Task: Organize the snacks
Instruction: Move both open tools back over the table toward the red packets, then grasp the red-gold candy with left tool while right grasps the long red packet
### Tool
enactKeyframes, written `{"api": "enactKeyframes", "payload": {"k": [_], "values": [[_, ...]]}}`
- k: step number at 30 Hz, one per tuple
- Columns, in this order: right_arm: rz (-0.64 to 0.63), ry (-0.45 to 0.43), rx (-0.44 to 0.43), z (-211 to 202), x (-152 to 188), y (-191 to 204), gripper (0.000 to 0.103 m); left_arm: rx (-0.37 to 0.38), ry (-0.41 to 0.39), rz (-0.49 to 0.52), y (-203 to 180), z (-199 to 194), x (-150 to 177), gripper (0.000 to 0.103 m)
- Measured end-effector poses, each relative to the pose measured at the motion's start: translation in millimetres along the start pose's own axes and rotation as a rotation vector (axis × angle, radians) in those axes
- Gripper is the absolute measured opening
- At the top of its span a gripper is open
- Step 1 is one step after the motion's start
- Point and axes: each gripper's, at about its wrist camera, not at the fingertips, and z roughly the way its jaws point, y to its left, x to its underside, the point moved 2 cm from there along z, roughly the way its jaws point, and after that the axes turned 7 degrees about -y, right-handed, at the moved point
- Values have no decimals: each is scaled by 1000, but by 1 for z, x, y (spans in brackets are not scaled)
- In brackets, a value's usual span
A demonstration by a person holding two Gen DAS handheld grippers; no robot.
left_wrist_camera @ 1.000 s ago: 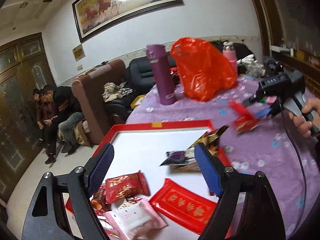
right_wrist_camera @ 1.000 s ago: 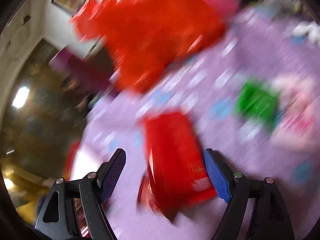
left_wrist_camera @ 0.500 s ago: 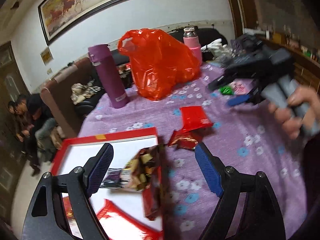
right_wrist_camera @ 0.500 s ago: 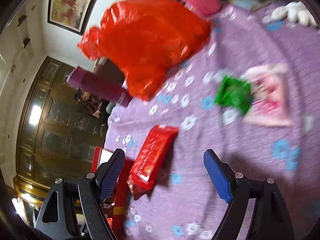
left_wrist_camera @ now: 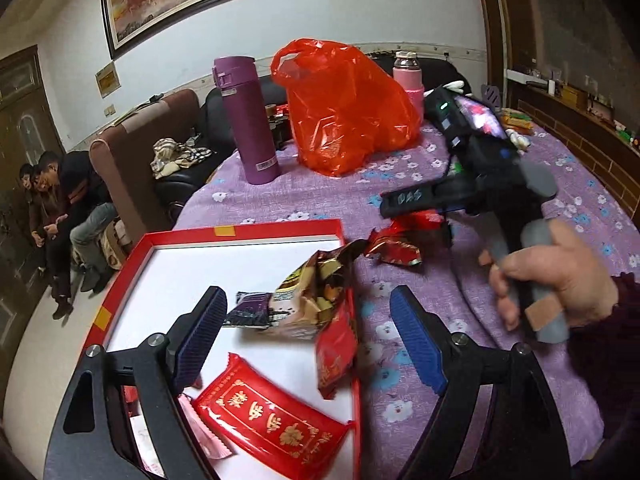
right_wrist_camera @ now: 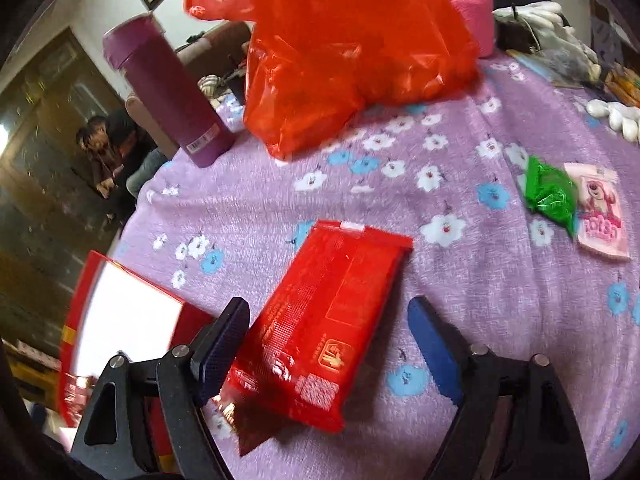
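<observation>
A red-rimmed white tray [left_wrist_camera: 240, 236] holds several snack packs: a gold and brown pack [left_wrist_camera: 308, 296] leaning on its right rim, a red pack with gold print [left_wrist_camera: 272, 420] at the front. My left gripper [left_wrist_camera: 308, 340] is open and empty above the tray's right side. My right gripper [right_wrist_camera: 332, 344] is open just over a large red snack pack [right_wrist_camera: 324, 320] that lies on the purple cloth; the pack sits between its fingers, not gripped. In the left wrist view the right gripper [left_wrist_camera: 416, 200] hovers over red packs [left_wrist_camera: 396, 248] beside the tray.
A red plastic bag [left_wrist_camera: 344, 112], a purple flask [left_wrist_camera: 248, 120] and a pink flask [left_wrist_camera: 408, 76] stand at the back of the flowered purple tablecloth [right_wrist_camera: 400, 168]. A green pack [right_wrist_camera: 550, 192] and a pink pack [right_wrist_camera: 600, 212] lie to the right. People sit on a sofa at left.
The right gripper swung away and came back down over the large red pack, now close between its open fingers. The left gripper shifted right along the tray and stayed open.
</observation>
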Motion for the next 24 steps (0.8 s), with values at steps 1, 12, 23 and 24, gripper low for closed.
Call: {"api": "enactKeyframes", "payload": {"k": [1,12,23,24], "values": [[-17,-5,4,2,0,3,81,12,2,-8,-1,0,-1,84],[26,34,110,-19,-10,-64,50,165,169,-194,-43,45,-33,84],[176,45,7,-25,-18,-104,31,-39,376,-367,-60,121,-32,84],[198,50,-19,-26,-19,-105,31,-48,387,-383,-58,124,-30,84]]}}
